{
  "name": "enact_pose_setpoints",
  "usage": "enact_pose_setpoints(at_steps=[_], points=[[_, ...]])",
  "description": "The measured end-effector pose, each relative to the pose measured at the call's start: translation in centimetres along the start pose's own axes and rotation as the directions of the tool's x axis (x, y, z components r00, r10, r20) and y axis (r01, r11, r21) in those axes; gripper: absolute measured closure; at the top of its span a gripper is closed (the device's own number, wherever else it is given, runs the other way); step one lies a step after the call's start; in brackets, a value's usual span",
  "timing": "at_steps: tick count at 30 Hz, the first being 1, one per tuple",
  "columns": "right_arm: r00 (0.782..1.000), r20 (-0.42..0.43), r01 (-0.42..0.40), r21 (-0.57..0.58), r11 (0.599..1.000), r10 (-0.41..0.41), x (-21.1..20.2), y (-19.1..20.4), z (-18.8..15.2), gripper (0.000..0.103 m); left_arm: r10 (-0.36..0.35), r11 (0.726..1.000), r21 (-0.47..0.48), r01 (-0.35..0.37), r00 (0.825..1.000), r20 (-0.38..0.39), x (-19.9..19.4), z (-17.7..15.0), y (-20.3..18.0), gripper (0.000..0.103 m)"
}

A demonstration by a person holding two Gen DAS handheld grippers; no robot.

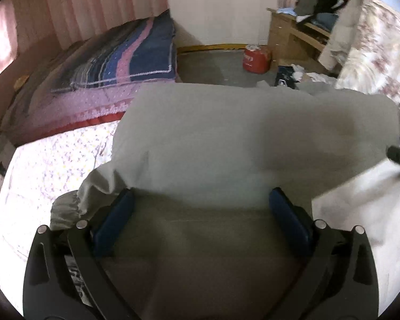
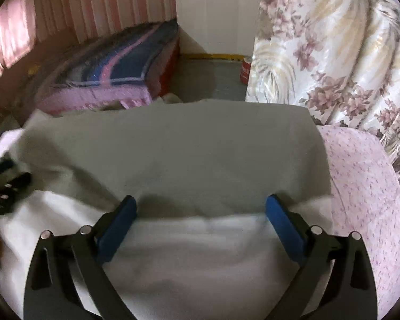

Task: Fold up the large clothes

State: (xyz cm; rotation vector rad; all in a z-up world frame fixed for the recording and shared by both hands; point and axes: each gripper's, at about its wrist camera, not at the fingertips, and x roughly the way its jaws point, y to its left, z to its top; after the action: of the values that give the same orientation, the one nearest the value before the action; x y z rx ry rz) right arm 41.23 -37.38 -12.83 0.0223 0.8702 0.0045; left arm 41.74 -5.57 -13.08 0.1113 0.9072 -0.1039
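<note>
Fingers (image 1: pixel 288 213) of both grippers spread wide over grey garment (image 2: pixel 173 146); floral curtain (image 2: pixel 333 53) hangs right.

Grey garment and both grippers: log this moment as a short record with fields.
garment: grey garment spread flat on the bed, near edge between the fingers of each gripper
surface: floral bedsheet
left gripper: open, blue fingers apart over the cloth
right gripper: open, nothing held
background: folded striped blanket; red container on floor
</note>
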Motion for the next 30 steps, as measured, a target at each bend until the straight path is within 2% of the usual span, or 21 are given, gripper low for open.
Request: enact_pose_setpoints(at_steps=[3,7,11,13,17,20,23,27,30], points=[[0.995,0.070,-0.073,-0.005,0.997,0.074,-5.1,-0.6,-2.1,0.005,-0.036,0.999,0.032,0.034,0.999,0.042,-3.5,-1.4,0.7,0.003],[0.985,0.141,-0.089,-0.064,0.994,0.097,-13.3,-1.6,-7.6,0.005,-0.041,0.999,0.036,0.038,0.994,0.099,-10.1,-5.3,2.2,0.003],[0.981,0.188,-0.021,-0.075,0.997,0.035,-20.5,-4.3,-14.8,0.005,-0.066,0.998,-0.013,0.069,0.989,0.135,-17.0,-12.4,4.1,0.003],[0.983,0.184,0.001,-0.069,0.998,0.012,-22.8,-5.9,-17.8,0.005,-0.054,0.998,-0.018,0.057,0.988,0.148,-19.7,-15.8,4.4,0.003],[0.987,0.156,0.044,-0.008,0.999,-0.042,-25.7,-9.0,-23.6,0.005,-0.009,0.998,-0.053,0.018,0.986,0.164,-24.8,-23.2,4.4,0.003],[0.992,0.117,0.045,0.057,0.997,-0.051,-27.5,-10.5,-27.7,0.005,0.049,0.998,-0.040,-0.043,0.985,0.166,-27.0,-27.1,3.6,0.003],[0.995,0.089,0.039,0.119,0.992,-0.050,-28.5,-11.2,-31.2,0.005,0.075,0.996,-0.050,-0.068,0.985,0.156,-28.2,-30.2,3.0,0.003],[0.996,0.077,0.025,0.118,0.993,-0.034,-29.1,-10.5,-34.6,0.005,0.031,0.995,-0.096,-0.021,0.993,0.110,-27.9,-32.8,2.6,0.003],[0.996,0.081,0.036,0.080,0.996,-0.042,-29.1,-9.5,-35.9,0.005,0.002,0.991,-0.133,0.010,0.996,0.089,-27.7,-34.3,2.5,0.003]])
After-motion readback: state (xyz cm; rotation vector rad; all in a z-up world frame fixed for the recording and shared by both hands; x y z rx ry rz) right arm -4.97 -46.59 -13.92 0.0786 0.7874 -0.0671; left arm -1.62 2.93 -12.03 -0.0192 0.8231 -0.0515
